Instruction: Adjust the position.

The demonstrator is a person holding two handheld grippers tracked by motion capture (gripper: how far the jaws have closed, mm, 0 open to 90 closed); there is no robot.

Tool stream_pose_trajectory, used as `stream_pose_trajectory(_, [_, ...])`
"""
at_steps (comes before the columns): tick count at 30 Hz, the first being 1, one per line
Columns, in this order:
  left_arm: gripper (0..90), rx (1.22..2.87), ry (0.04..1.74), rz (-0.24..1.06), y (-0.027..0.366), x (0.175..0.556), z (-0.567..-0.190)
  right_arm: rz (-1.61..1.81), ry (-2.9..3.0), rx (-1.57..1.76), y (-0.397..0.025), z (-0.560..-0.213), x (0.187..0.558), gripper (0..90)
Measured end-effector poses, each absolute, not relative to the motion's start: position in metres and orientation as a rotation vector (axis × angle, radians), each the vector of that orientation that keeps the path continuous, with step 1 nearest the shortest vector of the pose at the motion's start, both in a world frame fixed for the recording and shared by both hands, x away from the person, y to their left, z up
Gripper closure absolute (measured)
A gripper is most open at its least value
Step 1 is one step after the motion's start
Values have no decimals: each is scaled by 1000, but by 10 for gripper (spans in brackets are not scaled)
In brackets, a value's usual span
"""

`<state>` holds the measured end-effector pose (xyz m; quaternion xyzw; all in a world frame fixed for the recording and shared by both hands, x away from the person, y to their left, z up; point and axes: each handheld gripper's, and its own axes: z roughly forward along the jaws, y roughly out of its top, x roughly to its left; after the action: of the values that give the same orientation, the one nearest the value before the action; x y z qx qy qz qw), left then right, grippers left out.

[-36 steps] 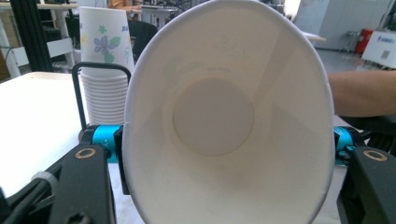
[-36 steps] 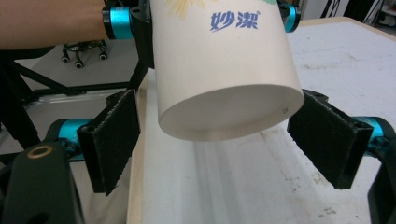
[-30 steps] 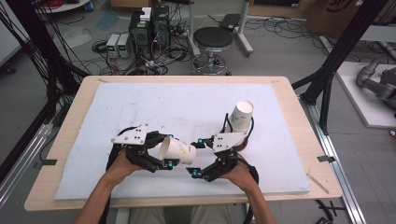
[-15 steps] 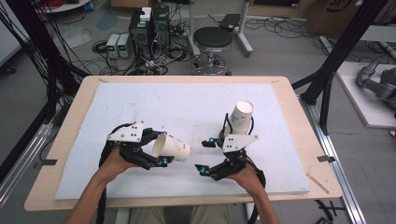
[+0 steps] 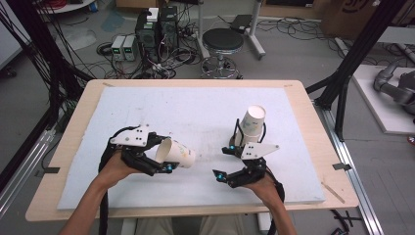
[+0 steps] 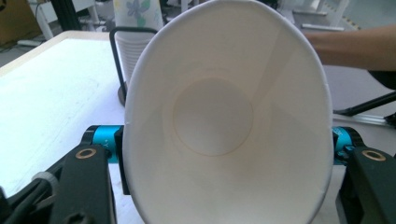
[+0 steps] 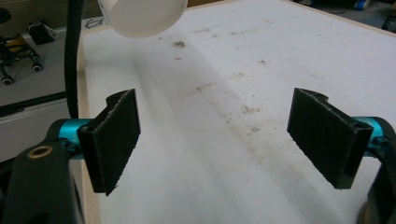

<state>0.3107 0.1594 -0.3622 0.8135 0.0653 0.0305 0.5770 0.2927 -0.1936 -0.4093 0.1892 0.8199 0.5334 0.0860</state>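
White paper cup (image 5: 176, 153) is lying sideways at lower left of the high view, the left gripper (image 5: 164, 165) clamping it, jaws pressing its walls. Lower centre, the right gripper (image 5: 224, 164) is hovering with jaws spread wide, holding nothing. Farther back, right of centre, a cup stack (image 5: 251, 125) is standing in its black wire holder (image 5: 237, 134).

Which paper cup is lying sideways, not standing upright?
The paper cup held in the left gripper lies sideways; the stack of cups stands upright in its holder.
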Motion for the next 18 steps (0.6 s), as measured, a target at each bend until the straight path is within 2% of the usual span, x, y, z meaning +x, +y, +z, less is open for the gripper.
stream_pose_trajectory(18, [340,2013,208,135,158,314,-358,1516,2366,712,-216,-422,290,175])
